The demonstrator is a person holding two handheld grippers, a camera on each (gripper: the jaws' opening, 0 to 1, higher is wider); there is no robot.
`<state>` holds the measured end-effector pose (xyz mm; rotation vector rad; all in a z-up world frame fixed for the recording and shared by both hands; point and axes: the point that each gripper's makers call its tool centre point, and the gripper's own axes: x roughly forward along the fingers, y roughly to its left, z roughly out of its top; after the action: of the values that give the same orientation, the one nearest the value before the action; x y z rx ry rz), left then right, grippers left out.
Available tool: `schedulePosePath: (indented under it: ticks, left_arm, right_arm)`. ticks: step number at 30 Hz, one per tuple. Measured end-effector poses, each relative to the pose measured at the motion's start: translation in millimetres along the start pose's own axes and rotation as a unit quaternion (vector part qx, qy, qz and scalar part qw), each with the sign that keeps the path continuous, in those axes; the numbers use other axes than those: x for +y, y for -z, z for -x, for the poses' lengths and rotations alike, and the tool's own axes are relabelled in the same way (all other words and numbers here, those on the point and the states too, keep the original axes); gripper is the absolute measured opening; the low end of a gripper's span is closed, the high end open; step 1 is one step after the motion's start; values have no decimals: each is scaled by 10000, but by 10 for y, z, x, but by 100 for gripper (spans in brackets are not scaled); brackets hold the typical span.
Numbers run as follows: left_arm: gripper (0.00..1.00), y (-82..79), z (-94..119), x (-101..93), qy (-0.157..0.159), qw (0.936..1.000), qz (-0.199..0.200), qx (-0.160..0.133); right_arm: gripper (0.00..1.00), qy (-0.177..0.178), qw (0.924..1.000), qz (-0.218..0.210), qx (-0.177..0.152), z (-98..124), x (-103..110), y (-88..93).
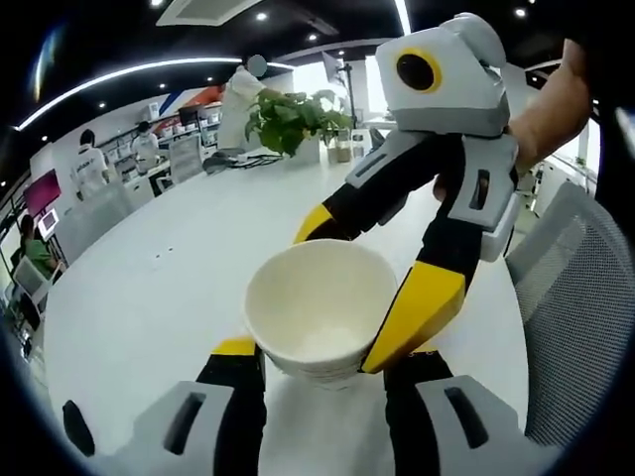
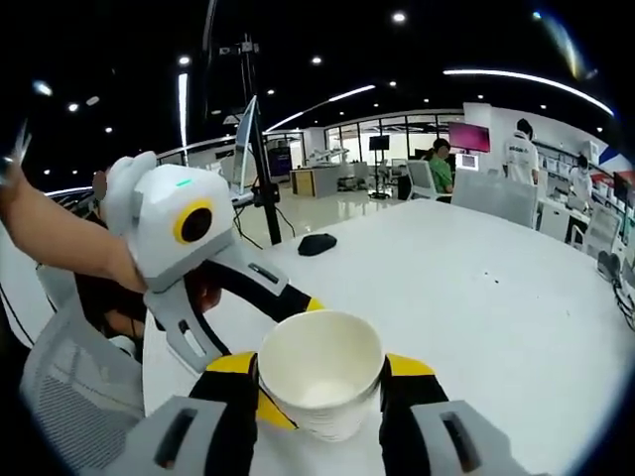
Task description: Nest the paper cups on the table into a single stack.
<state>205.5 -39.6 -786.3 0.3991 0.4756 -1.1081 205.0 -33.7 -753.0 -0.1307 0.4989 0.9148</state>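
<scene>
Paper cups, white, nested with the mouth open toward both cameras, are held just above the white tabletop between both tools. The left hand-held gripper closes its yellow-tipped jaws on the stack's lower sides, and in the left gripper view the right hand-held gripper reaches in from the upper right, its jaws also clamped across the cups. In the right gripper view the right hand-held gripper grips the cups at both sides; a potted plant, a mesh chair and a dark mouse-like item lie beyond.
</scene>
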Motion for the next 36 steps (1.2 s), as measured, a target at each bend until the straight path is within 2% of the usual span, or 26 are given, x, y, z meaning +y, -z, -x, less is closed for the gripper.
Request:
schedulePosePath:
  ticks: [14,20,30,36]
  left_arm:
    - [45,9,-26,-17,-77,9999,111,-51]
    - [50,-17,17,-10,-92,9995,250,-186]
    - [55,-13,227,-46,-289,9963,657,-477]
    - [57,88,466,-106,-459,9944,746,-585]
  right_arm:
    - [48,107,9999,32,111,-5,-46,64]
    - [51,167,9998,49,65,12,-69,53]
    - [54,248,9996,-39,-94,269,-72,143]
    - [59,274,9995,110,-64,540,46,288]
